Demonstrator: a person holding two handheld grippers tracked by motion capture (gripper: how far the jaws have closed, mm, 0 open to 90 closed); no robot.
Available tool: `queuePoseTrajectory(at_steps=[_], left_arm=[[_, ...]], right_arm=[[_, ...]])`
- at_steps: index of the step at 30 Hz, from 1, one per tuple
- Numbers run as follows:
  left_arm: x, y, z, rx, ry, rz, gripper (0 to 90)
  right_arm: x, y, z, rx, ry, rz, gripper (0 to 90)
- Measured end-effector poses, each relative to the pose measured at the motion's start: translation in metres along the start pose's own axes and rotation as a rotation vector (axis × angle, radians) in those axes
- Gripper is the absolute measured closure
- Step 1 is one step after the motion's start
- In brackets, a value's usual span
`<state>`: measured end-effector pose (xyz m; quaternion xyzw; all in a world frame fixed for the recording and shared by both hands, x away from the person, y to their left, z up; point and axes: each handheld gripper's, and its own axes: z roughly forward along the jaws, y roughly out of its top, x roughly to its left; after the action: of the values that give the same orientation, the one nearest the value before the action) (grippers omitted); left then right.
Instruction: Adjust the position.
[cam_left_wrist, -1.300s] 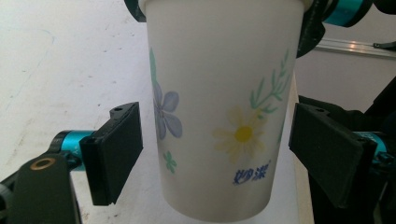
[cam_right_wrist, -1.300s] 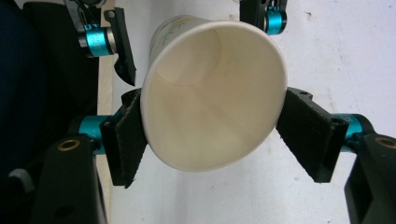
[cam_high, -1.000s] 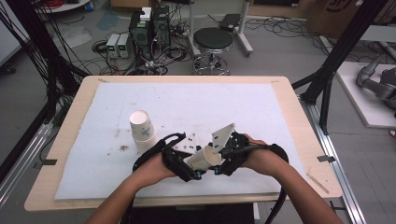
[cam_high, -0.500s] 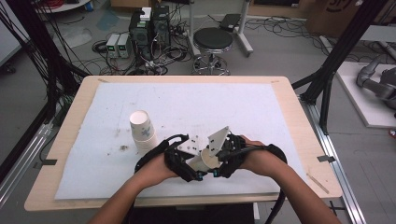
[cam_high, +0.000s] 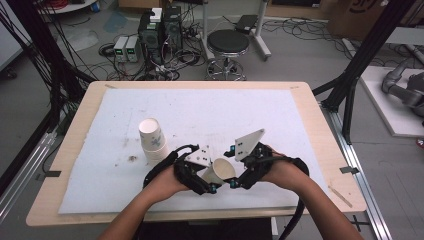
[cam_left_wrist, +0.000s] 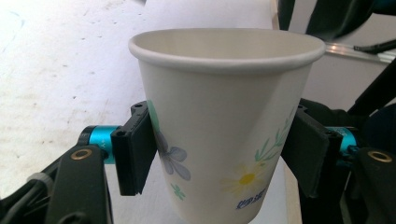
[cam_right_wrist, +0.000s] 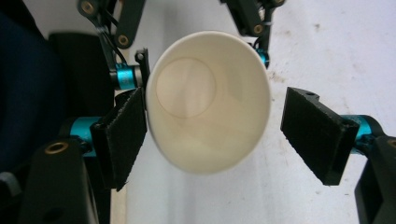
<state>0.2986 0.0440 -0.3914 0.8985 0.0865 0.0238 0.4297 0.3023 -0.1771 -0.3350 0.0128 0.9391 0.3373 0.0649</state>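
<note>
Little has moved since the earlier frames: both hands hold almost the same spot at the lower middle of the high view, with the paper cup (cam_high: 220, 171) between them. In that view the left claw (cam_high: 209, 181) and the right claw (cam_high: 238, 181) face each other over the white mat of the table (cam_high: 310, 100), the cup tilted with its mouth toward the right one. A stack of cups (cam_high: 153, 139) stands apart, up and to the left.

In the left gripper view, the left claw (cam_left_wrist: 224, 154) is clamped on the cup (cam_left_wrist: 224, 116) at mid-wall, both pads touching the flowered side.

In the right gripper view, the cup's open mouth (cam_right_wrist: 208, 100) faces the camera. The right claw (cam_right_wrist: 215, 135) stands apart around the rim; its left pad looks to touch the cup, the right pad clear of it. I judge this a handover not yet closed.
</note>
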Motion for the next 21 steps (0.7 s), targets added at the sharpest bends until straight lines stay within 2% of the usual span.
queuePoseTrajectory(at_steps=[6,11,16,21], left_arm=[[0.003,-0.010,-0.001,-0.054,0.037,-0.044,31.3],[0.006,-0.020,-0.001,-0.116,0.090,-0.096,31.1],[0.011,-0.029,-0.003,-0.188,0.152,-0.146,30.9],[0.013,-0.035,-0.008,-0.281,0.210,-0.183,30.9]], right_arm=[[-0.002,-0.019,-0.015,-0.125,-0.023,0.081,23.1],[-0.004,-0.039,-0.024,-0.213,-0.085,0.155,23.0],[-0.004,-0.061,-0.032,-0.311,-0.168,0.252,23.1],[-0.001,-0.088,-0.035,-0.366,-0.293,0.346,23.1]])
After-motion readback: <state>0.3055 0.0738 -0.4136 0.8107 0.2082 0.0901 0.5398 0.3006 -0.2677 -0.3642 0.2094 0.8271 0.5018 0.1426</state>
